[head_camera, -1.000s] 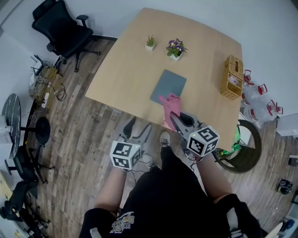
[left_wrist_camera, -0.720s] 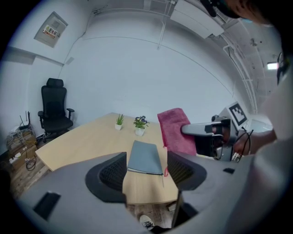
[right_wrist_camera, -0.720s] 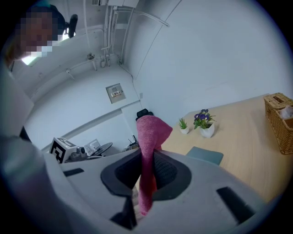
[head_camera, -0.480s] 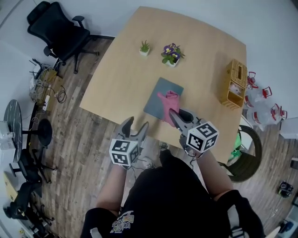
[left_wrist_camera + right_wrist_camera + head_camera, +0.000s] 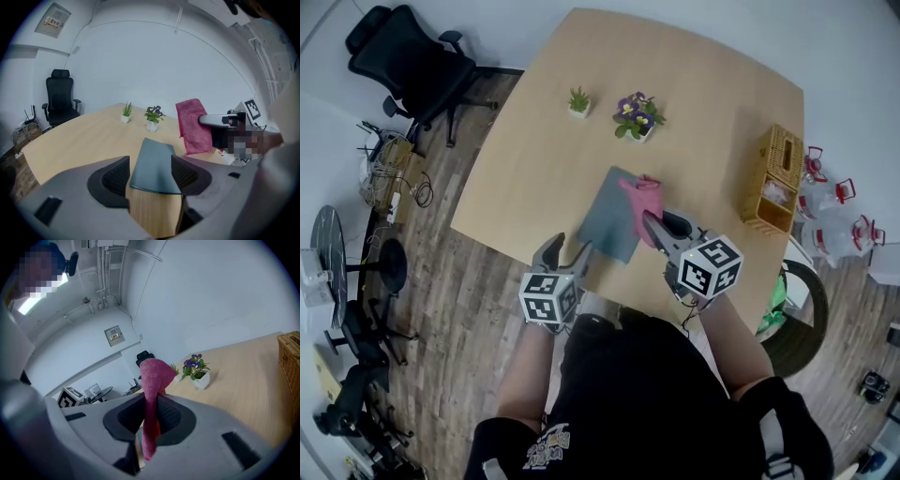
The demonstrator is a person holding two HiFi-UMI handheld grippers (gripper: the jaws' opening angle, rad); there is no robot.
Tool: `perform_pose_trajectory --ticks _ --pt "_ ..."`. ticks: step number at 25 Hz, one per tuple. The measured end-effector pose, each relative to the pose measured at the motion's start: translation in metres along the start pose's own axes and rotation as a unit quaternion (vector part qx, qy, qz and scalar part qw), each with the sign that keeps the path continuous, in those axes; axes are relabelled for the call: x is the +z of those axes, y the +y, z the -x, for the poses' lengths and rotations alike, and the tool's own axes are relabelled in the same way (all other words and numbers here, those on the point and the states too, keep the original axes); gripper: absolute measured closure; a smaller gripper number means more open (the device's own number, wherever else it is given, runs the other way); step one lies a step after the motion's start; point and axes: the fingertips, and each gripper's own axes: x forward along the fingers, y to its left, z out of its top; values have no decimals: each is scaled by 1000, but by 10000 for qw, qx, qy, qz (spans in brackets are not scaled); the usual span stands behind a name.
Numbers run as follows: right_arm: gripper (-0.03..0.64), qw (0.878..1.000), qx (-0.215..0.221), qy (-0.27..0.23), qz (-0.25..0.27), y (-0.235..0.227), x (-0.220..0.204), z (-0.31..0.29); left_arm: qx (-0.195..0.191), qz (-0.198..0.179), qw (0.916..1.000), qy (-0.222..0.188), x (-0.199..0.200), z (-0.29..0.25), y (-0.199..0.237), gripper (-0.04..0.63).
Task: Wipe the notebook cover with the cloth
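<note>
A grey notebook (image 5: 605, 216) lies flat near the front edge of the wooden table (image 5: 703, 112). My right gripper (image 5: 661, 225) is shut on a pink cloth (image 5: 639, 192), which hangs over the notebook's right side. In the right gripper view the cloth (image 5: 152, 376) stands up between the jaws of that gripper (image 5: 150, 418). My left gripper (image 5: 567, 248) is open at the notebook's near-left corner. In the left gripper view the notebook (image 5: 154, 161) shows in the gap of the left gripper (image 5: 150, 177), and the cloth (image 5: 193, 124) hangs at the right.
A small green plant (image 5: 577, 101) and a purple-flowered pot (image 5: 634, 114) stand beyond the notebook. At the table's right edge there is a wicker basket (image 5: 772, 178). A black office chair (image 5: 403, 61) stands on the wood floor at the far left.
Both grippers have moved forward over the table's front edge. The cloth now hangs at the notebook's right side, and the left gripper has reached the notebook's near-left corner.
</note>
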Motion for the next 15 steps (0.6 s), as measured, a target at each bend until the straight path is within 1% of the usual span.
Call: perform_pose_trajectory --ticks 5,9,15 --pt "560 9999 -88 84 67 -20 1 -4 125 -5 9993 356 -11 -22 10 341" --pt "560 9997 -218 121 10 -35 0 -5 157 -66 9981 589 -18 -38 22 341" --pt "560 9978 -639 110 -116 -57 -4 -4 -19 -274 9950 965 -27 -60 33 341"
